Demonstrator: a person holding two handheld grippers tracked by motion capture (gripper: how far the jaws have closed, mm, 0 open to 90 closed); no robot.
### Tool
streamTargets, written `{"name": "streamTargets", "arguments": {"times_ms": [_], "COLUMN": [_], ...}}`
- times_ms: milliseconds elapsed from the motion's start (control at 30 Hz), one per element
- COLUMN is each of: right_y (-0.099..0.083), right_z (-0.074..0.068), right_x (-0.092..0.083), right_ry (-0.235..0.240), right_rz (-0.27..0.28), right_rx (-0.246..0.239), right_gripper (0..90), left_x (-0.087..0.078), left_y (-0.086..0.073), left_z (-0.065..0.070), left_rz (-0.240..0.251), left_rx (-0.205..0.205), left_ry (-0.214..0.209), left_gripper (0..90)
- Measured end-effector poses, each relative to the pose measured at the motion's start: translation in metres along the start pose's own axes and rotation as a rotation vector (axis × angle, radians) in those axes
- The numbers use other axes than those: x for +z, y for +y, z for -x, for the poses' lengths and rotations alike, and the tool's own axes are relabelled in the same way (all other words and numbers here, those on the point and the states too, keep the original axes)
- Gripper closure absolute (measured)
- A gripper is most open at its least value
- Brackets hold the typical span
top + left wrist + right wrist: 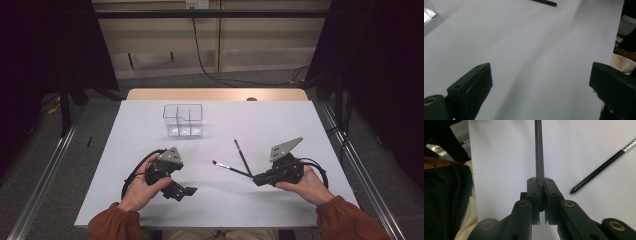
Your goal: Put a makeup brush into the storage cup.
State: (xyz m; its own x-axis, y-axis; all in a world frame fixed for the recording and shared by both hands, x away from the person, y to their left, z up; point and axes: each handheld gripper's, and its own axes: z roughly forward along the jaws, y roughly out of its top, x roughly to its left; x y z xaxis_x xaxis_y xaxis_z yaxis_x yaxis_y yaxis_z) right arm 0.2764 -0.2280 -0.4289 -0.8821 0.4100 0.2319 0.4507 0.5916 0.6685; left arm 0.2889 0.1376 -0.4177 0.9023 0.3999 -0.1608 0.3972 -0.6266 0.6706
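Nearest the lens in the right gripper view, the right gripper [540, 185] has its fingers clamped on the butt end of a thin dark brush [539, 150], whose long axis runs straight out ahead of them.

Going left to right in the high view: the left gripper [187, 190] hangs low over the white desk [150, 130] with its fingers wide apart and nothing between them. The clear divided box [183, 120] stands well beyond those fingers. The held brush reaches leftward from the right gripper, its tip toward the left hand. A second brush [242, 156] lies loose just beside, angling away toward the box. The right hand is nearer both brushes; carrying the held one to the box would likely mean swinging its axis upright.
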Motion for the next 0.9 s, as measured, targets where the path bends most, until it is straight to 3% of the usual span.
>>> {"name": "streamTargets", "arguments": {"times_ms": [333,733,900], "right_y": [-0.006,-0.007,-0.008], "right_z": [-0.003,-0.008,-0.01], "right_x": [0.004,0.008,0.005], "right_ry": [0.003,-0.045,-0.061], "right_rz": [0.172,0.284,0.373], "right_rx": [0.016,-0.006,-0.022], "right_gripper": [84.5,84.4,84.5], "left_x": [-0.001,-0.003,-0.005], "left_y": [-0.004,-0.008,-0.009], "left_z": [-0.003,-0.008,-0.008], "left_rz": [0.015,0.034,0.049], "left_rx": [-0.014,-0.044,-0.049], "left_ry": [0.003,0.012,0.019], "left_gripper": [4.1,4.1,4.1]}}
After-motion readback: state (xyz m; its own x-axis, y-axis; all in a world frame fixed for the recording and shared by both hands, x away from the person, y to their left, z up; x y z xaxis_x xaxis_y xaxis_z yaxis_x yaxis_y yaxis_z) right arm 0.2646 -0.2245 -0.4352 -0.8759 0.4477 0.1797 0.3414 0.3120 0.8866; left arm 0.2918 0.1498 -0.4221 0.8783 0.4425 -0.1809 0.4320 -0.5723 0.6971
